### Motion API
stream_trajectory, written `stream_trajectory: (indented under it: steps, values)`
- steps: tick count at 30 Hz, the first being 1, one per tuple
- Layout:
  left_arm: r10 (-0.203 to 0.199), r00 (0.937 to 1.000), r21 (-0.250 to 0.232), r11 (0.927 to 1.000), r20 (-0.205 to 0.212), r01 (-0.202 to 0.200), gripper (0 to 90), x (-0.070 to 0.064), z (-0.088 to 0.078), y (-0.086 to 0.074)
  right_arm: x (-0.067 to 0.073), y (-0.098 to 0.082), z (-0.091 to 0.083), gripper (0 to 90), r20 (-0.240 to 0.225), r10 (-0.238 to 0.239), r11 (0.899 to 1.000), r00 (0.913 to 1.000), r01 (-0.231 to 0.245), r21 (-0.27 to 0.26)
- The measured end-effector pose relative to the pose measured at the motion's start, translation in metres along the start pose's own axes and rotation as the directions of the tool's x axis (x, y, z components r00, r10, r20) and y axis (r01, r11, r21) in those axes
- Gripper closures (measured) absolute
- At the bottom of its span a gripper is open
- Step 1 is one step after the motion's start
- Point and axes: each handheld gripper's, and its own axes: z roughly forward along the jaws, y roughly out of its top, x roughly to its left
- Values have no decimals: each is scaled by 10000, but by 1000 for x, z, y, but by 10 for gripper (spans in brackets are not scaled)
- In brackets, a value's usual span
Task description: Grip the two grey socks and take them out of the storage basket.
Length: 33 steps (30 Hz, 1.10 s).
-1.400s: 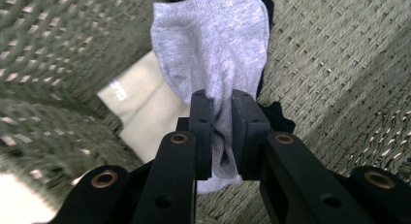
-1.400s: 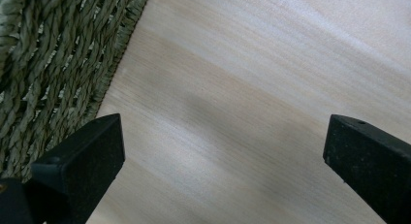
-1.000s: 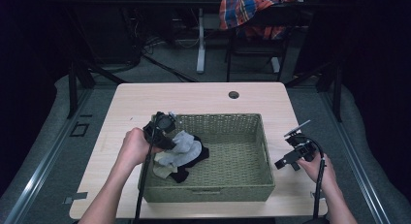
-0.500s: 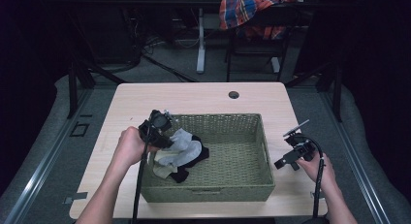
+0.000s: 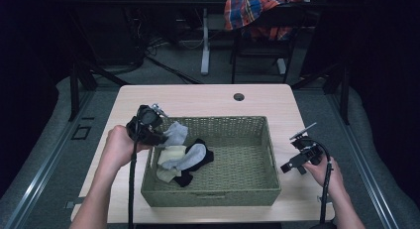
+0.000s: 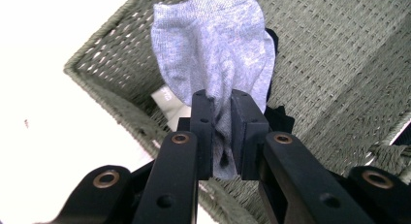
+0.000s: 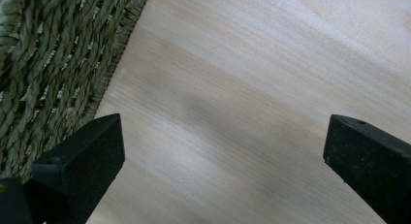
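My left gripper point(image 5: 159, 136) is shut on a grey sock point(image 5: 174, 134), which it holds above the left end of a green woven basket point(image 5: 237, 196). In the left gripper view the grey sock point(image 6: 218, 54) hangs pinched between the two black jaws of the left gripper point(image 6: 222, 105) over the basket's corner point(image 6: 97, 83). More socks lie in the basket's left half: a grey one point(image 5: 190, 158), a pale yellow one point(image 5: 169, 157) and a black one point(image 5: 200, 148). My right gripper point(image 5: 293, 165) stands open over bare table to the right of the basket, its jaws wide apart in the right gripper view point(image 7: 223, 146).
The light wooden table point(image 5: 208, 97) has a round cable hole point(image 5: 239, 96) at its far edge. The basket's wall point(image 7: 43, 64) lies close on one side of the right gripper. Behind the table stand a chair with a plaid cloth point(image 5: 257, 11) and desk legs.
My left gripper has risen and drawn back toward the basket's left rim, lifting the grey sock off the pile. The right gripper has stayed where it was.
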Motion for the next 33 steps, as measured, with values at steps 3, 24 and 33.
stream_trajectory:
  steps: [3,24,33]
  values:
    - [-107,9998,73,9999,-166,109,814,3,-4,-3,0,0,0,9,-37,-73,10000,10000,73,63]
    - [-1452,9809,-99,9894,-1293,1452,814,40,-25,-37,-2,1,-3,9,9,-239,9994,9997,238,245]
    - [-2141,9621,24,9760,-1691,2177,814,59,-22,-55,-2,0,-2,9,-57,-143,9998,9999,143,130]
